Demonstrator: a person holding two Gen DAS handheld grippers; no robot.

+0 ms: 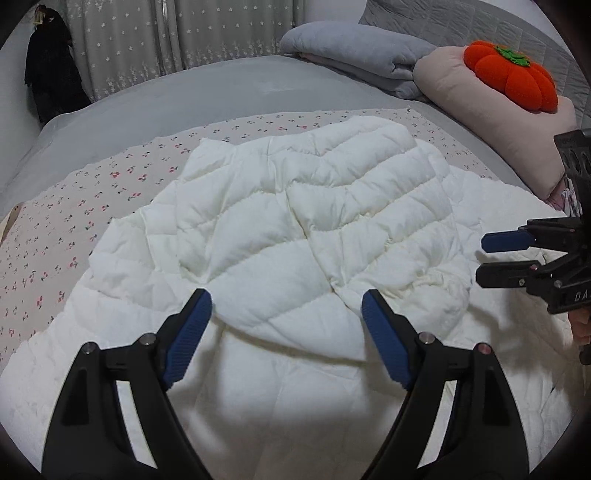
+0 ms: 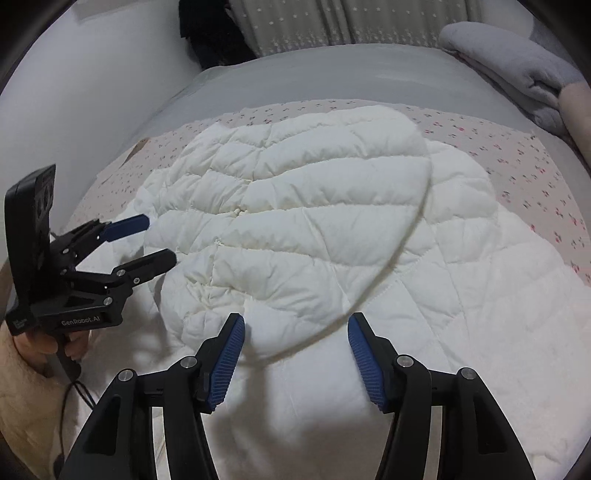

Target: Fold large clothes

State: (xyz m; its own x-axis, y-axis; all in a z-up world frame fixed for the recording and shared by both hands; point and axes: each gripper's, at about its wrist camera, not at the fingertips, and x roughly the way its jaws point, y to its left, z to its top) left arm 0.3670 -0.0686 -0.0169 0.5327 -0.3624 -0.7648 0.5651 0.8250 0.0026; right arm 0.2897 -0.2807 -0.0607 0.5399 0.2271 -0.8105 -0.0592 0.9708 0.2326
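A white quilted puffer jacket (image 1: 295, 229) lies spread on the bed, with padded parts folded over its middle; it fills the right wrist view too (image 2: 306, 221). My left gripper (image 1: 286, 306) is open and empty, hovering above the jacket's near folded edge. It shows in the right wrist view (image 2: 160, 240) at the jacket's left side, jaws apart. My right gripper (image 2: 295, 325) is open and empty above the jacket's near fold. In the left wrist view it (image 1: 482, 258) hangs at the jacket's right edge.
A cherry-print sheet (image 1: 74, 206) lies under the jacket on the grey bed (image 1: 229, 85). A folded grey blanket (image 1: 354, 51), a pink pillow (image 1: 480, 110) and an orange pumpkin cushion (image 1: 513, 77) sit at the far right. Curtains (image 1: 177, 33) hang behind.
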